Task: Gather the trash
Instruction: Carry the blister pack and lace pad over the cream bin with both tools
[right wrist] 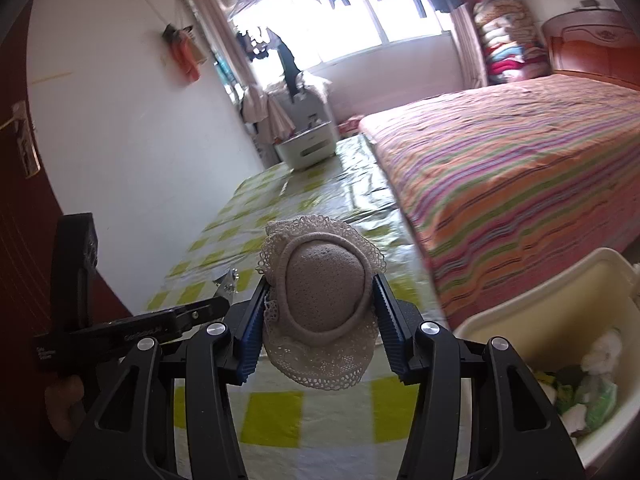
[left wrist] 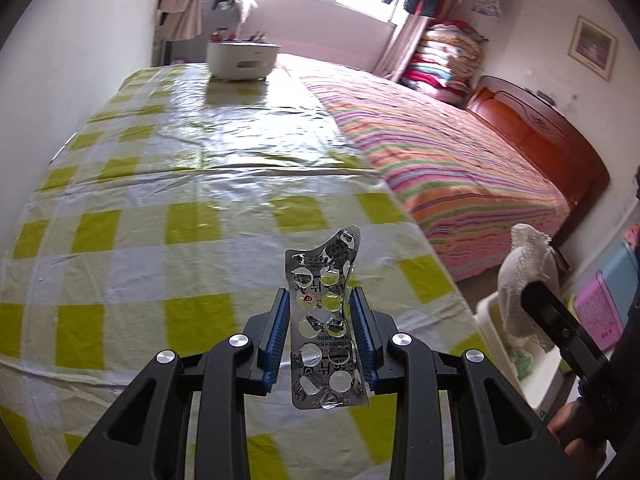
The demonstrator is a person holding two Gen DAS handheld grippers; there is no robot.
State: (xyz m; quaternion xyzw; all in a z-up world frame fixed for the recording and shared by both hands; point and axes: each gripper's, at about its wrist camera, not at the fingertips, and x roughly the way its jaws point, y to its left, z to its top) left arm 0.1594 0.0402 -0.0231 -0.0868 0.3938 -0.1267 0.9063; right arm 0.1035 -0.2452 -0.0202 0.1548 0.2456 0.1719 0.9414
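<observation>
Both hands were loaded and mid-carry, so this looked like the transport-to-bin step, pickup done for both items.

Left gripper [left wrist: 323,320] was closed narrow on an empty pill sheet [left wrist: 326,328], pads pressing its two long edges. The sheet stood upright between the fingers, top end sticking out past the tips and curled over, held above the table [left wrist: 120,240] with the yellow-check cloth. Foil was punched through at most pockets; silvery, crumpled, stiff but thin, so I'd expect it to buckle or slip sideways if squeezed harder.

Right gripper [right wrist: 324,300] was partly closed on a round beige pad with a lace frill [right wrist: 322,300], gripped across its width, the frill hanging below the fingers. Soft, looked secure. In the left wrist view it showed at the right, over the bin.

Bin [right wrist: 560,292]: cream plastic tub just off the table's near right corner, beside the bed [right wrist: 520,168], already holding tissue and green wrappers.

Next move, as I judged it: bring each gripper over the bin's mouth and open the jaws to drop. Right one was nearer. Left had to cross the table corner; the light sheet could flutter and miss the rim, so release low.
</observation>
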